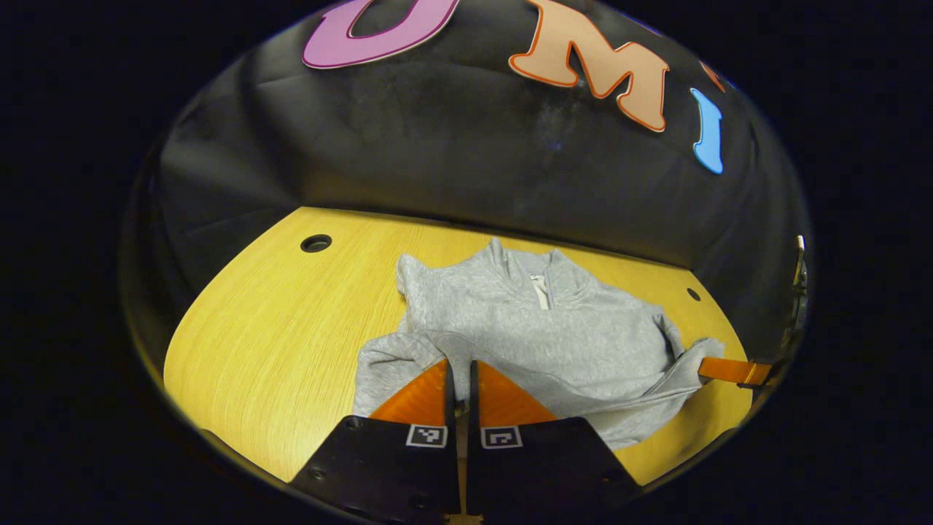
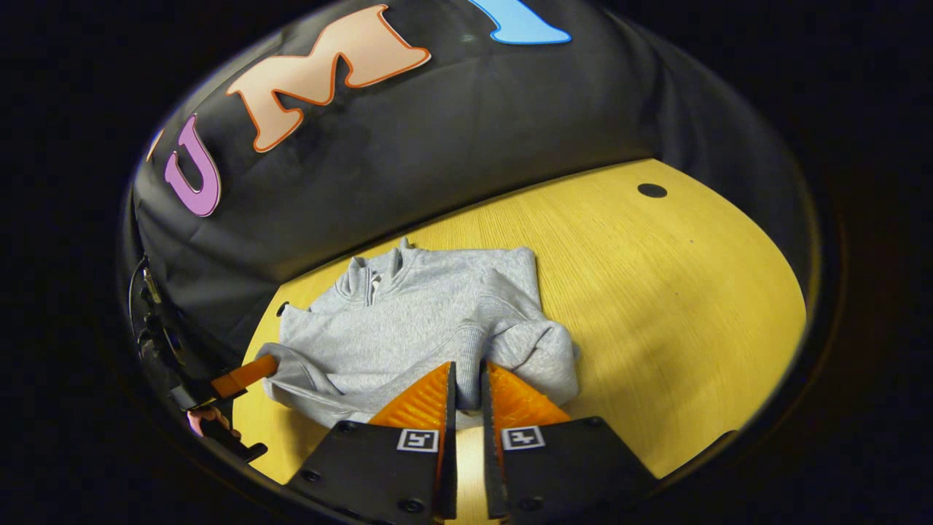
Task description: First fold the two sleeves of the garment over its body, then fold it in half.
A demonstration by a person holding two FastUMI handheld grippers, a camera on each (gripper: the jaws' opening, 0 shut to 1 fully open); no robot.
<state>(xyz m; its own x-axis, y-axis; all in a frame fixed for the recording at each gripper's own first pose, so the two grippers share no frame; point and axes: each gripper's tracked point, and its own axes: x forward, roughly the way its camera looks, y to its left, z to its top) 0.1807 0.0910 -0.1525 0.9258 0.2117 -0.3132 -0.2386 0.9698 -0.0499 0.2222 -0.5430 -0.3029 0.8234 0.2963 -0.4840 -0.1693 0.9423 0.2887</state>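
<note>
My left gripper [image 1: 461, 372] sits low over the grey quarter-zip sweatshirt [image 1: 539, 328], fingers drawn nearly together with only a thin slit between them, pinching the near edge of the cloth where the left sleeve [image 1: 397, 357] bunches at about seven o'clock of the garment. Over at three o'clock in the left gripper view, my right gripper [image 1: 729, 370] bites the far sleeve's cuff [image 1: 692, 361], which is pulled out toward the table edge.

In the right gripper view, my right gripper [image 2: 466, 375] shows a narrow gap too, its tips at a fold of grey fabric right at the hem, with a puffed sleeve [image 2: 536, 350] bulging at one o'clock from the fingertips. The sweatshirt [image 2: 408, 321] lies collar-away, zip toward the booth wall, on the yellow wooden table [image 2: 656, 292]. At nine o'clock, my left gripper [image 2: 244, 375] reaches the sweatshirt's edge, with a hand [image 2: 208, 419] just below it. A round cable hole [image 2: 652, 190] sits at one o'clock on the tabletop.
</note>
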